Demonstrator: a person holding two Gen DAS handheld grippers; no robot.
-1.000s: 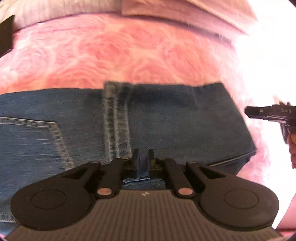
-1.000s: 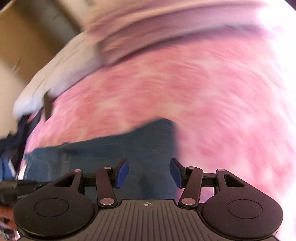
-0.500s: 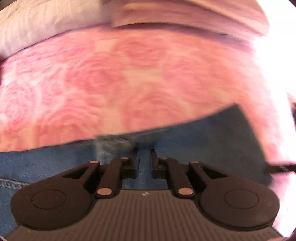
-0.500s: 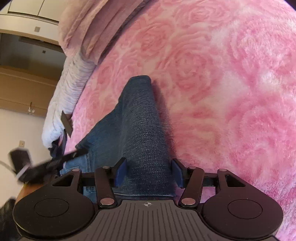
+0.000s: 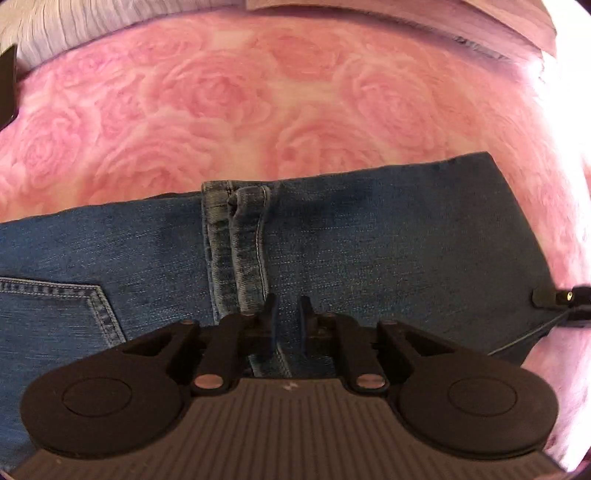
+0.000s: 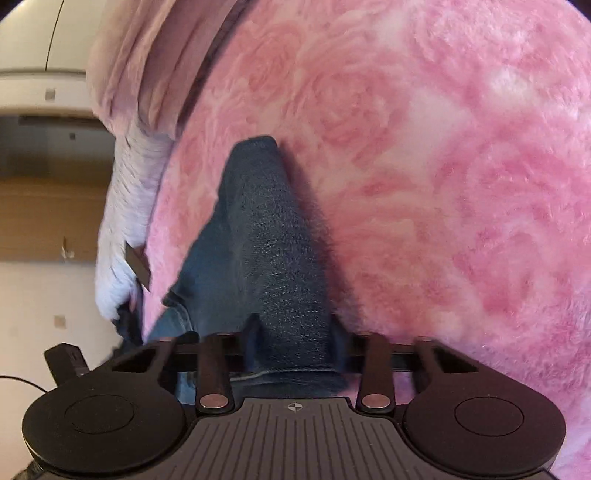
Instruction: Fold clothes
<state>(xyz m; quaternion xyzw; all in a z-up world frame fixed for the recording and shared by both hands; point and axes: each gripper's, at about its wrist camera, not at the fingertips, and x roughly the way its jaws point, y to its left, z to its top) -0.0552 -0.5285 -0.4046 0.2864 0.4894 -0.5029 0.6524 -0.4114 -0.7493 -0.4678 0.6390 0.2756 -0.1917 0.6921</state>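
Bed: pink rose-print blanket (image 5: 295,110), jeans (image 5: 369,240) lying flat on it, folded over w/ a hem band across the top layer.
Left claw (image 5: 286,317): jaws apart by a narrow gap, nothing pinched; sits low over the near edge of the denim, just right of the hem band (image 5: 236,251).
Right claw (image 6: 293,336): jaws wide, straddling a raised ridge of denim (image 6: 273,240); fingers not visibly pressing (can't confirm contact), so released.
Key relation: jeans' long axis runs left-right across left cam, but straight away from the right claw along the folded end. Right claw is on that end; left is mid-length.
Judgement: fits either lining up another fold or letting go after one.
Background: pillows (image 5: 92,22) at far edge, back pocket (image 5: 55,317) at left.
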